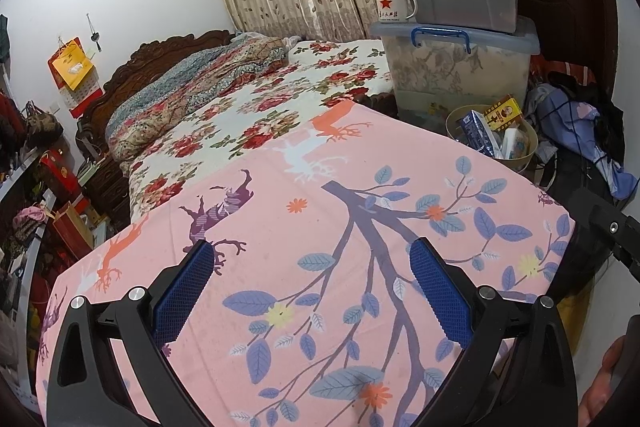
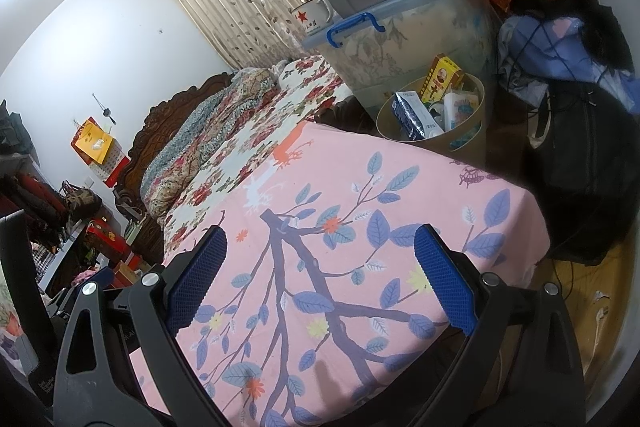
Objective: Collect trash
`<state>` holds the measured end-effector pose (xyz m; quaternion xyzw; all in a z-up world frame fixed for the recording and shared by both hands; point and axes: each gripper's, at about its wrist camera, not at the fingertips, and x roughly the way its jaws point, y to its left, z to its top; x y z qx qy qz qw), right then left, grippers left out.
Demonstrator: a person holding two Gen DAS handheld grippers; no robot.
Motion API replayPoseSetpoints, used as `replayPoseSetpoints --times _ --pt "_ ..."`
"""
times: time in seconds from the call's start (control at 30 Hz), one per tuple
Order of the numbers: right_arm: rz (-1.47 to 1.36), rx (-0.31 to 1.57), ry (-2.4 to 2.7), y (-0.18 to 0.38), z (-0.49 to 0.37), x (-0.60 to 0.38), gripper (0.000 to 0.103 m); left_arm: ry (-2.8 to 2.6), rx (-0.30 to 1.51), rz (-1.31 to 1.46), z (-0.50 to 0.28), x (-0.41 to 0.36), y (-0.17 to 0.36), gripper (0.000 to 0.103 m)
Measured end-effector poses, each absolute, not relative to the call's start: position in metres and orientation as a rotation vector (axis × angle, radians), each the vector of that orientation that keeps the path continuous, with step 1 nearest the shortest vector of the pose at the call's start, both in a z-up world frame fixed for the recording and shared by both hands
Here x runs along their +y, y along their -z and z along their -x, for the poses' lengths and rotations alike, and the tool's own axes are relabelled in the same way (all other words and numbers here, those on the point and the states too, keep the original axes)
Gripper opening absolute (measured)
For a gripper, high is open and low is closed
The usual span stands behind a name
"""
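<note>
- The trash is seen gathered in a round tan bin (image 1: 494, 139) at the right of centre in the left wrist view; in the right wrist view the same bin sits upper right of centre, just beyond the far edge of the table.
- Inside the bin a blue-and-white carton (image 2: 414, 117), a yellow box (image 2: 442, 77) and a pale packet (image 2: 460, 107) are packed upright — other pieces are too small to be told.
- No loose trash can be made out on the table (image 2: 400, 227), which is covered by a pink cloth printed with branches and leaves.
- The left hand-held gripper (image 1: 312, 291) is held over the lower part of the table, its jaws spread wide and nothing between the blue pads.
- The right hand-held gripper (image 2: 320, 279) is likewise spread wide and empty, poised over the near half of the table.
- Behind the bin two stacked plastic storage boxes (image 1: 456, 67) are seen, with an enamel mug (image 1: 394, 9) on the lower lid; a flowered bed (image 1: 248, 115) fills the middle left.
- Judged from this, collecting is done or nearly done — the step in hand seems a last check.
- Small pale scraps on the floor (image 2: 600, 307) at the lower right may be trash; if so, a low reach by the right hand-held gripper would be called for.
</note>
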<state>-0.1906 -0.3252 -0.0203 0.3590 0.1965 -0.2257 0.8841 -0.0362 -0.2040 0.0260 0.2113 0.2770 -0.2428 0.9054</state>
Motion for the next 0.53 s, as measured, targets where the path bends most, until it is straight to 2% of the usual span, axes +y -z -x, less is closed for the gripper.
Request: replayPoseSetpoints --times 0.53 --pt "-0.755 0.413 0.473 0.023 0.189 -0.325 0.094 0.536 0.558 -0.42 0.039 -0.194 -0.028 0.094"
